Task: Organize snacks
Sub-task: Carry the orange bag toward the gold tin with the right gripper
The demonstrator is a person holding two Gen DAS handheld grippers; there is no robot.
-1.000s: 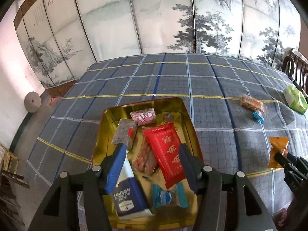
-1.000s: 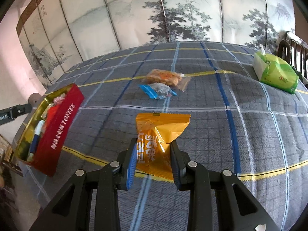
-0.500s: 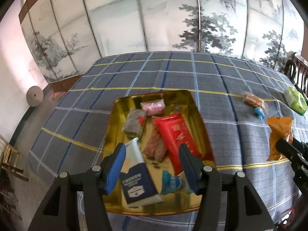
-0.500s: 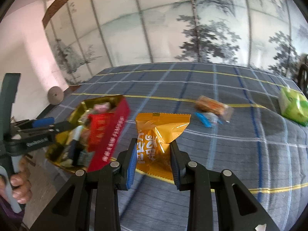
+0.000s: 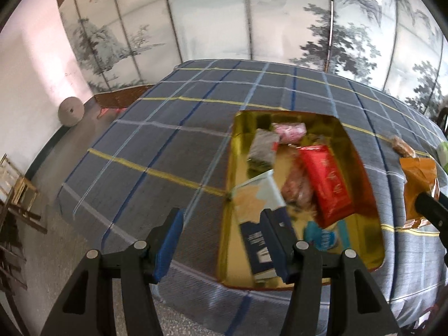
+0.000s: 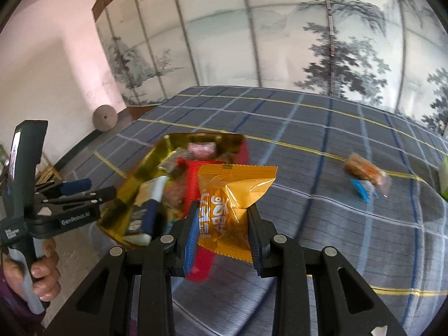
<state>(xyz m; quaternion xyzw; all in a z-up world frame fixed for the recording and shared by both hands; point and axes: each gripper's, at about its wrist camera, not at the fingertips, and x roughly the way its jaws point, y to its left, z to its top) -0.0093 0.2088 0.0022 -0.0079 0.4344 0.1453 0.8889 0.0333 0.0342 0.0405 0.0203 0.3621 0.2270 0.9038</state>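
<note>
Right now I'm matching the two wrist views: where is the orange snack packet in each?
Left wrist: the orange snack packet sits at the right edge, beyond the gold tin.
Right wrist: centre foreground, clamped in the right gripper jaws.
Shared landmark: the gold tin of snacks.

The right claw (image 6: 222, 231) is clamped tight, tilted downward; the left claw (image 5: 221, 240) stands part-open, gripped by a hand (image 6: 42, 271).
</note>
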